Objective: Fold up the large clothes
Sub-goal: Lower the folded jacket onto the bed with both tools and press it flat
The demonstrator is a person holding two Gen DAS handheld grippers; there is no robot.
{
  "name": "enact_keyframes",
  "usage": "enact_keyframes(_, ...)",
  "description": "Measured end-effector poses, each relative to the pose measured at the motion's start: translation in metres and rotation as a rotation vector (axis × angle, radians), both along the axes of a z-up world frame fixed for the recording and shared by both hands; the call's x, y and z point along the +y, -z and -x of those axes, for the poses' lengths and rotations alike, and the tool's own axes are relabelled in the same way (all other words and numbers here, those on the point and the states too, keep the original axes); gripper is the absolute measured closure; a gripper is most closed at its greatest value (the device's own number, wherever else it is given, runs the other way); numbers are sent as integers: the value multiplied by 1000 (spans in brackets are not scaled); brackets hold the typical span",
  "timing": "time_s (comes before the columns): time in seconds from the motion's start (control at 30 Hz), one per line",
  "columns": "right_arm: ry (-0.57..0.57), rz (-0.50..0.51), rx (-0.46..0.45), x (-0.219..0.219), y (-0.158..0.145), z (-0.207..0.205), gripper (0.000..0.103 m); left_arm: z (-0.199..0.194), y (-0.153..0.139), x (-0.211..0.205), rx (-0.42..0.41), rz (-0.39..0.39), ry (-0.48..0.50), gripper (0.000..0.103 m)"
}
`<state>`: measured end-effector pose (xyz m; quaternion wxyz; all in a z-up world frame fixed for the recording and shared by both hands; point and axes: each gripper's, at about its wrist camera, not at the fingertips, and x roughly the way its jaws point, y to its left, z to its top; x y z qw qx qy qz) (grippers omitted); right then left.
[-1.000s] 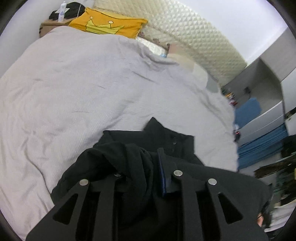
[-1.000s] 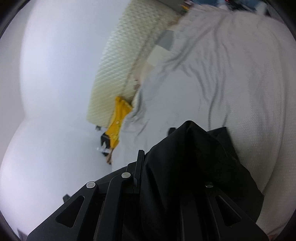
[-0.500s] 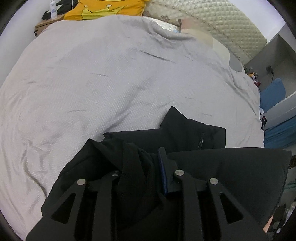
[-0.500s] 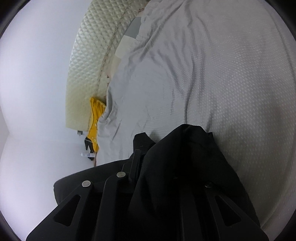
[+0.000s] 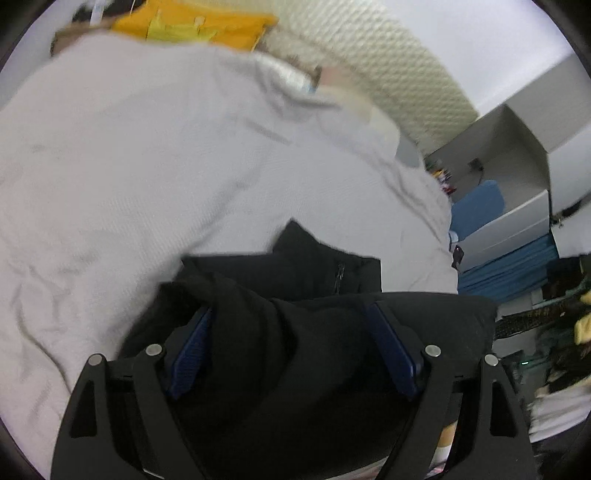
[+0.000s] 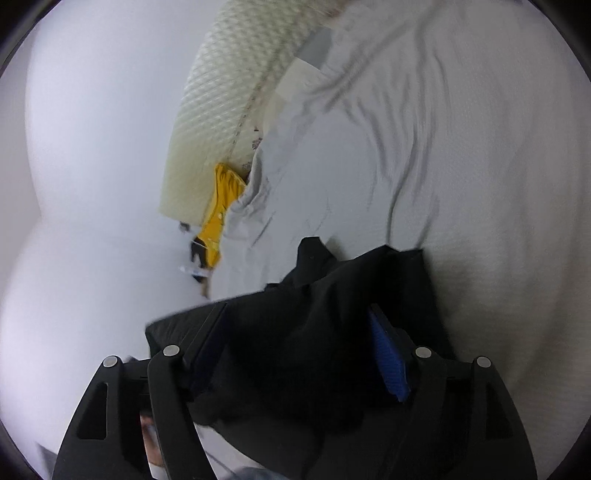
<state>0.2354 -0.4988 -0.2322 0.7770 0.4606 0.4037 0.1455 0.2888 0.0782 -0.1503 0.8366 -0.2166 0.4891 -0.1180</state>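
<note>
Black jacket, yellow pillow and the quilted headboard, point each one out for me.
black jacket [image 5: 314, 273], left wrist view, collar area by the zipper.
yellow pillow [image 5: 192, 26], left wrist view, its middle.
quilted headboard [image 6: 221, 110], right wrist view, padded face.

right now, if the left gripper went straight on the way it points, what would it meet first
The black garment bunched between the left gripper's open fingers, almost at once. Past it lies the grey bedspread, though depth is hard to judge in the blur.

My left camera looks close over the bed [image 5: 147, 166] toward the headboard [image 5: 388, 66]. My right camera, rolled sideways, faces the same headboard [image 6: 221, 110] and bed [image 6: 461, 184].
</note>
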Motion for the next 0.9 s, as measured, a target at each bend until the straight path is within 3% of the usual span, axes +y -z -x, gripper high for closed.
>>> enact_keyframes(0.1,47,212,-63,2,-42,25,30,30,-27,1,-168,-112,-7,20)
enact_keyframes(0.27,68,441,-187,30,-95,59,30,76,-56,-5,-371,-208,20,20)
enact_keyframes(0.4,64,601,-282,70,-117,79,30,115,-67,-25,-509,-305,63,19)
enact_keyframes(0.47,67,636,-341,88,-123,90,30,128,-67,-36,-545,-309,87,19)
enact_keyframes(0.63,45,696,-441,135,-118,105,30,131,-47,-73,-546,-355,132,19)
enact_keyframes(0.77,-18,713,-437,170,-94,93,30,101,-21,-93,-483,-349,143,19)
enact_keyframes(0.9,-56,744,-407,189,-71,71,30,72,1,-114,-437,-395,151,19)
